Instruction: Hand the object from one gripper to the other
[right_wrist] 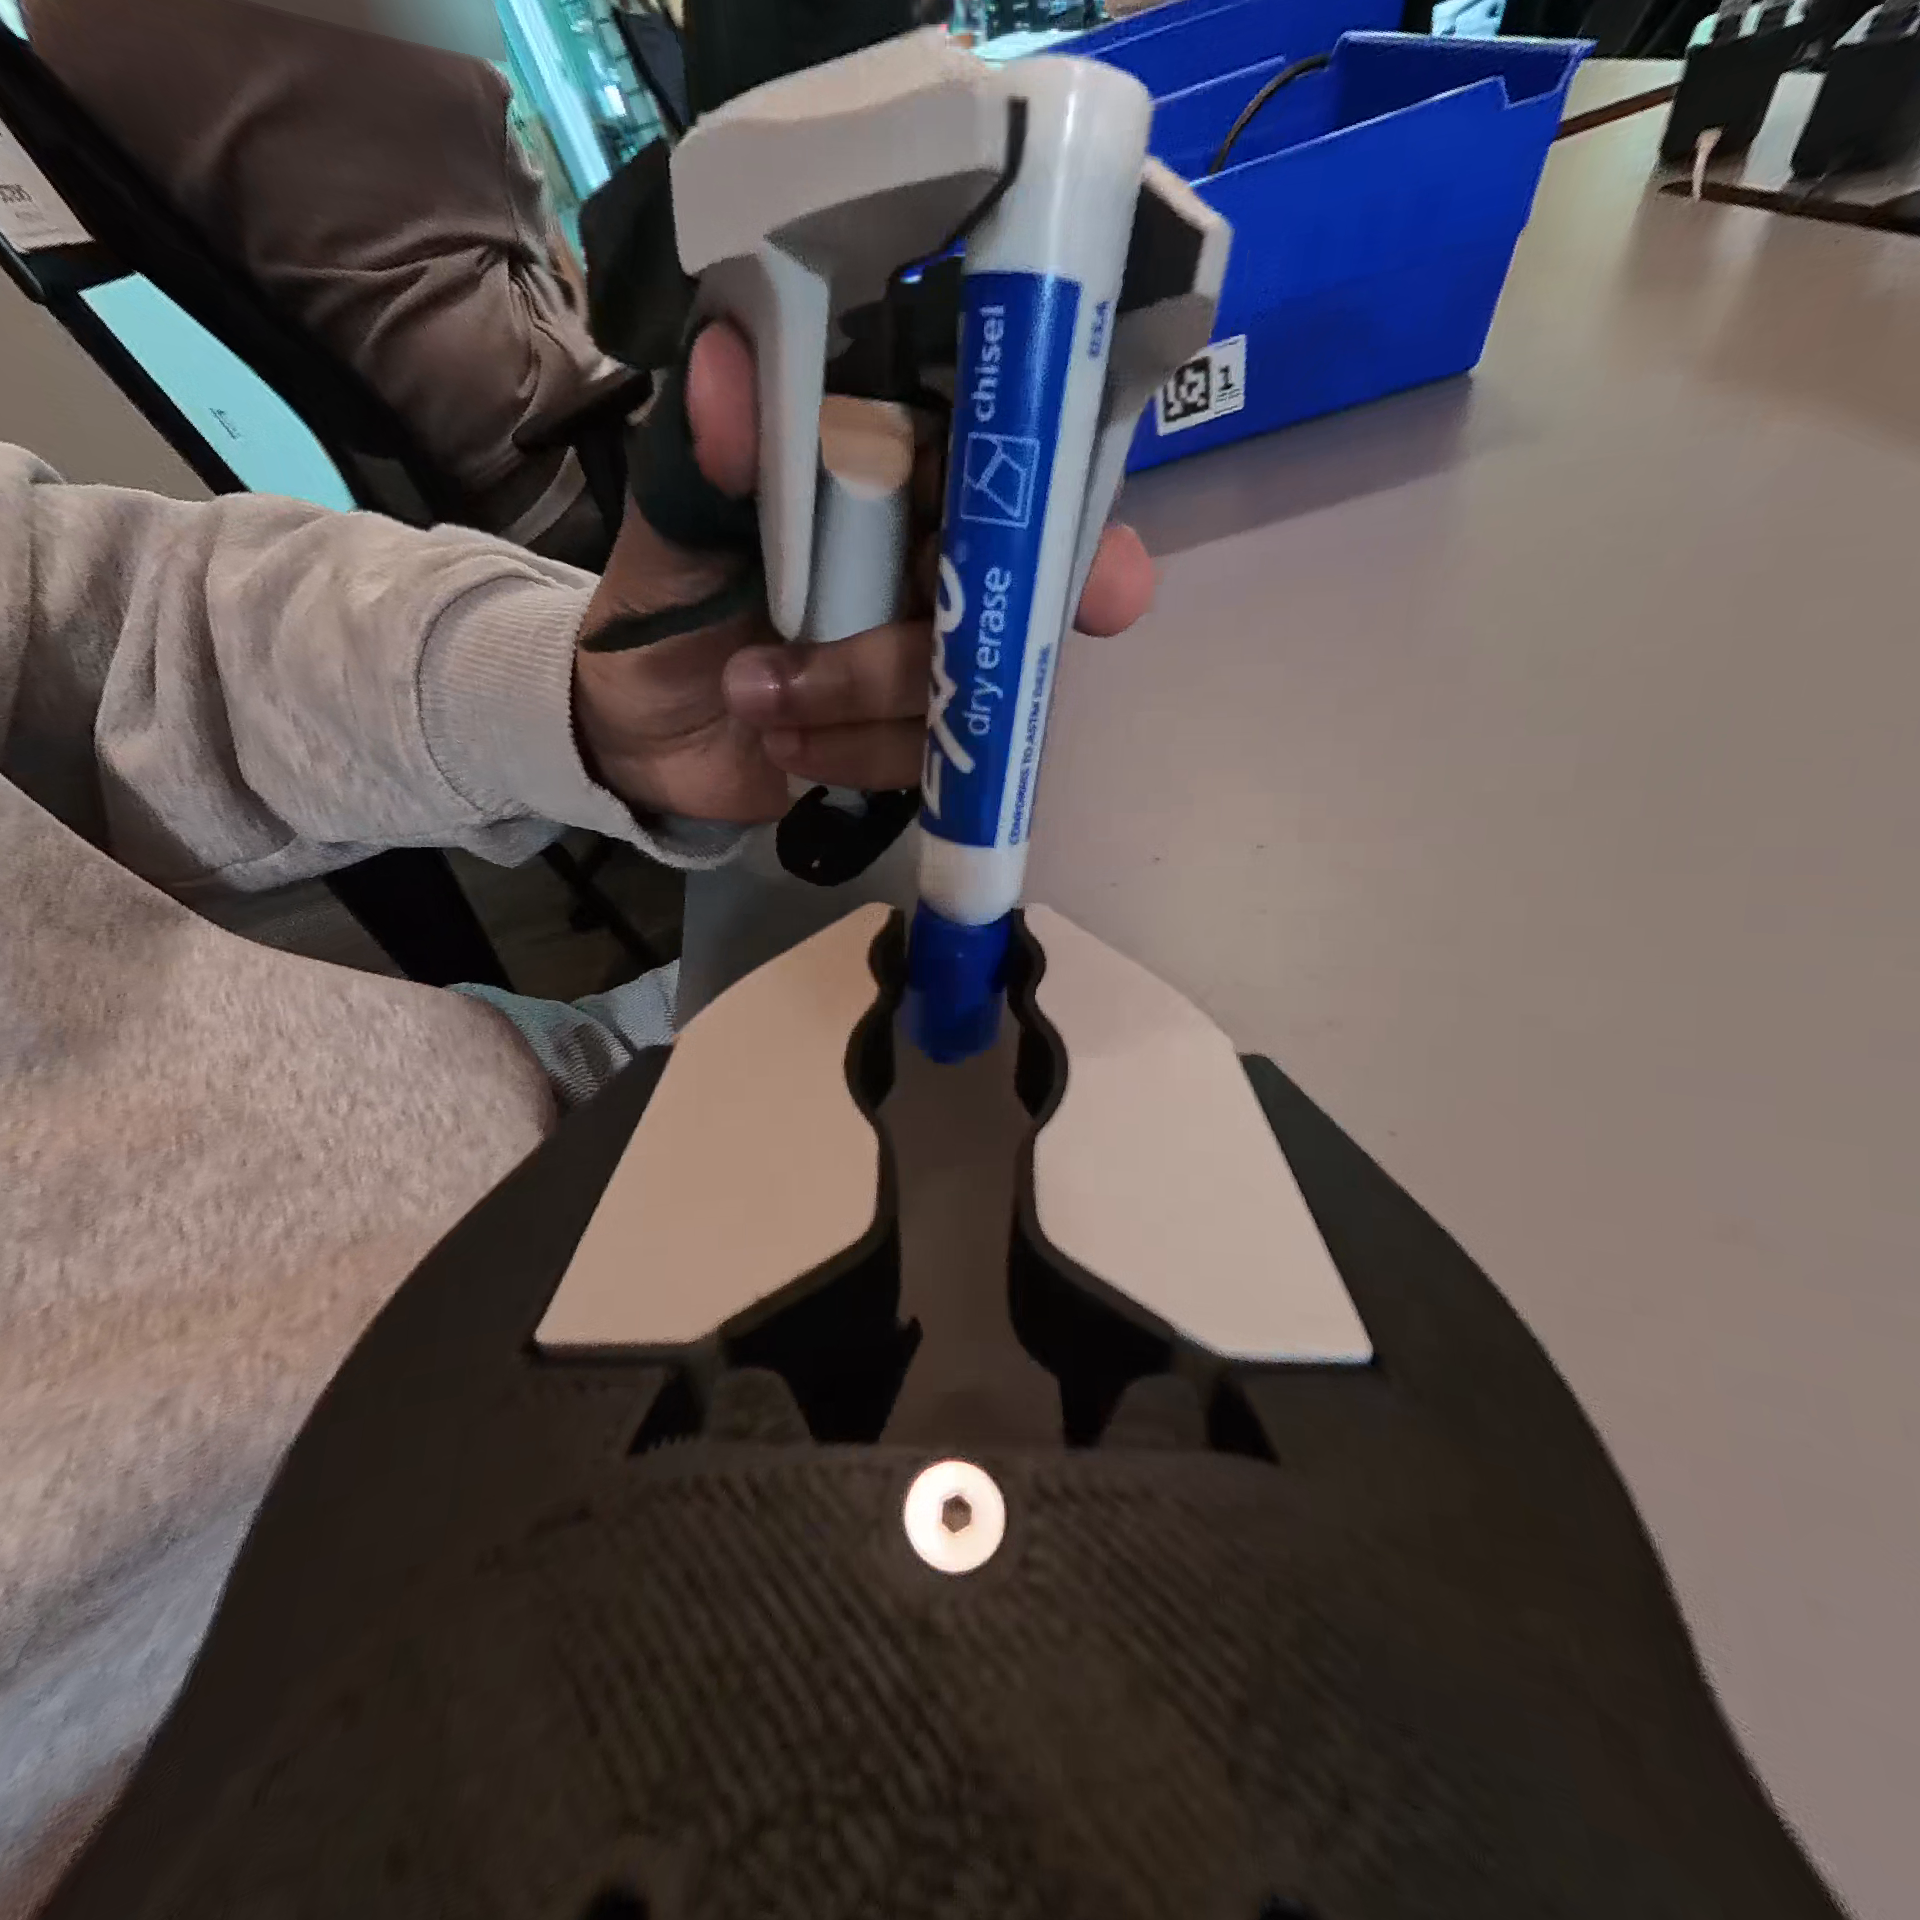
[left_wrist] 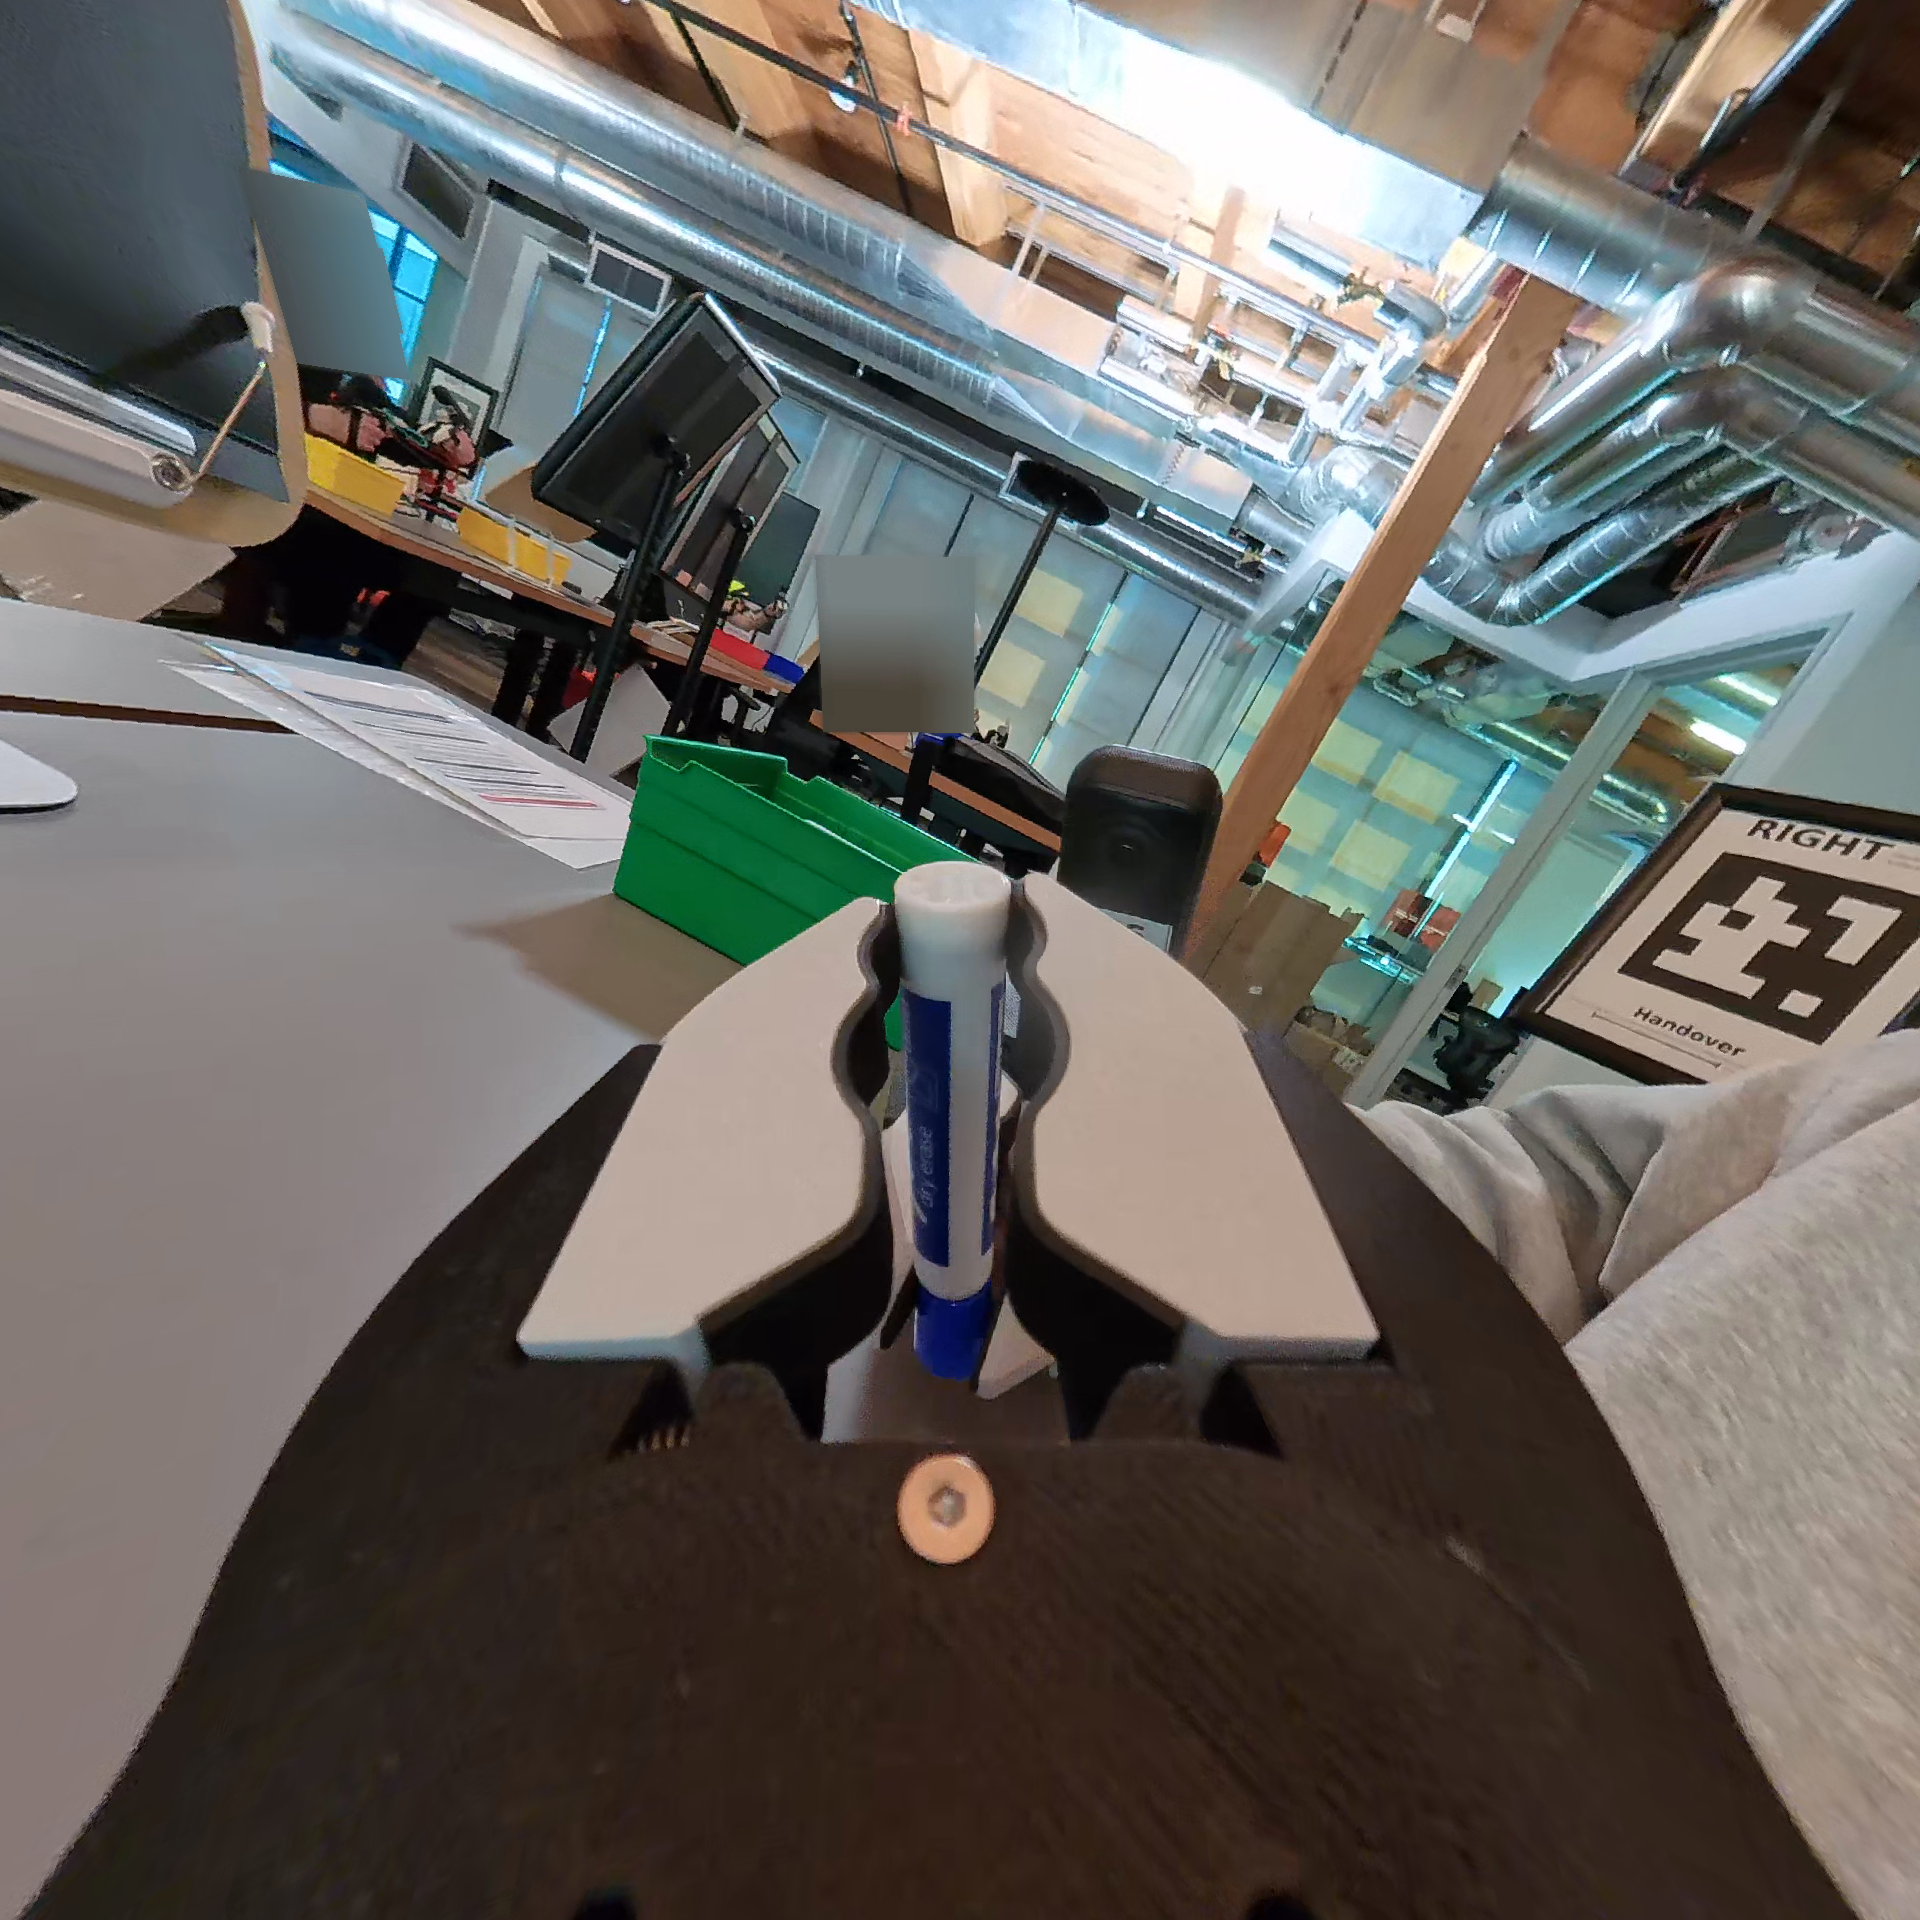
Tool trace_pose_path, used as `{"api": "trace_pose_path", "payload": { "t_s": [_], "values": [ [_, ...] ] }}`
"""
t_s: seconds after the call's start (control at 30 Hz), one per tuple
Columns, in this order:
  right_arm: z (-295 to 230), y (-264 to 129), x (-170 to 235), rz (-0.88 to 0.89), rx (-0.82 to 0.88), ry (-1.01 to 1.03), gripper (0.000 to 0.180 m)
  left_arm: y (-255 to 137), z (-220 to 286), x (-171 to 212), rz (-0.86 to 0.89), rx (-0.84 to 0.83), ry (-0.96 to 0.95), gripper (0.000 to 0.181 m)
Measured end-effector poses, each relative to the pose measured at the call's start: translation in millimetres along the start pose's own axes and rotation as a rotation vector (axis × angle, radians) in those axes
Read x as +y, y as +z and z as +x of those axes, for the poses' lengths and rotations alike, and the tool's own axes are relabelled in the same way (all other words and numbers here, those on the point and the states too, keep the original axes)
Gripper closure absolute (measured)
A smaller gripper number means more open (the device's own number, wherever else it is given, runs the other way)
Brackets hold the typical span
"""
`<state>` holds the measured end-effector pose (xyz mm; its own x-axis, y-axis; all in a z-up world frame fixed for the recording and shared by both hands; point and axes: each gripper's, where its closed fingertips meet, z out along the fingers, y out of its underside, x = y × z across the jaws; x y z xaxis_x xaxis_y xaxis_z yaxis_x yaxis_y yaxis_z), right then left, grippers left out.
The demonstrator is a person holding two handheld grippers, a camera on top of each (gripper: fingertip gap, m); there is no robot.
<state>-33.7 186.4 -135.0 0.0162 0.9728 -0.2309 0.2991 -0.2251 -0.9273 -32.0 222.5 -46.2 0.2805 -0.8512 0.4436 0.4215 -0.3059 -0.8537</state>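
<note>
My left tool (left_wrist: pixel 954 914) clamps the marker (right_wrist: pixel 1023 488) near its white end, above the tabletop (right_wrist: pixel 1507 727). My right tool (right_wrist: pixel 954 966) brackets the blue cap (right_wrist: pixel 956 987); whether it's pinching, I can't tell. Releasing left early risks dropping it, or the cap pulling off.

We see bright daylight-toned light in both views. In the left wrist view a ceiling strip (left_wrist: pixel 1195 135) blows out to white glare above the marker (left_wrist: pixel 951 1091), and the bin (left_wrist: pixel 748 862) left of the marker casts a soft shadow on the table (left_wrist: pixel 260 1039). Pipes and beams bow strongly toward the frame edges. In the right wrist view the marker (right_wrist: pixel 1013 520) is sharp; the sleeve (right_wrist: pixel 208 1143) left of it and the table (right_wrist: pixel 1558 727) to its right smear with blur, and the blue bin (right_wrist: pixel 1351 208) behind it is soft. A screw (right_wrist: pixel 954 1515) below it glares white.
</note>
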Motion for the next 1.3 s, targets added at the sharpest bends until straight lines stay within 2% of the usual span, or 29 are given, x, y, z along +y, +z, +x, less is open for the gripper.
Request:
{"api": "trace_pose_path", "payload": {
  "t_s": [0.13,0.23,0.3,0.43,0.53,0.73,0.77,0.8,0.9,0.93,1.0,1.07,1.13,1.3],
  "values": [
    [-7,1,-8,0.050,-0.060,0.012,0.161,-2,7,-5,0.030,0.029,-0.002,0.159],
    [-10,-3,-22,0.136,-0.089,0.025,0.161,-2,8,-8,0.073,0.026,-0.008,0.116],
    [-10,-8,-31,0.196,-0.101,0.014,0.161,-2,11,-8,0.082,0.042,-0.012,0.109],
    [-7,-18,-44,0.292,-0.113,0.023,0.161,0,14,-1,0.041,0.056,0.006,0.115],
    [-6,-22,-49,0.340,-0.116,0.011,0.161,3,17,12,-0.032,0.065,0.044,0.134],
    [-14,-16,-45,0.315,-0.121,-0.034,0.160,10,26,28,-0.124,0.066,0.154,0.141],
    [-15,-15,-45,0.311,-0.123,-0.040,0.160,11,27,28,-0.128,0.067,0.166,0.146],
    [-16,-15,-45,0.309,-0.126,-0.047,0.161,10,29,29,-0.136,0.070,0.177,0.161],
    [-18,-14,-44,0.309,-0.134,-0.046,0.160,11,30,31,-0.173,0.069,0.186,0.162],
    [-17,-15,-45,0.315,-0.139,-0.033,0.158,11,30,30,-0.172,0.064,0.200,0.162],
    [-12,-16,-45,0.327,-0.146,0.012,0.130,11,30,29,-0.164,0.056,0.214,0.163],
    [-3,-18,-45,0.338,-0.145,0.079,0.116,11,29,28,-0.163,0.048,0.216,0.162],
    [6,-26,-50,0.383,-0.138,0.130,0.111,9,24,26,-0.156,0.028,0.218,0.162],
    [23,-63,-76,0.574,-0.074,0.137,0.115,8,16,30,-0.168,0.020,0.198,0.162]
  ]
}}
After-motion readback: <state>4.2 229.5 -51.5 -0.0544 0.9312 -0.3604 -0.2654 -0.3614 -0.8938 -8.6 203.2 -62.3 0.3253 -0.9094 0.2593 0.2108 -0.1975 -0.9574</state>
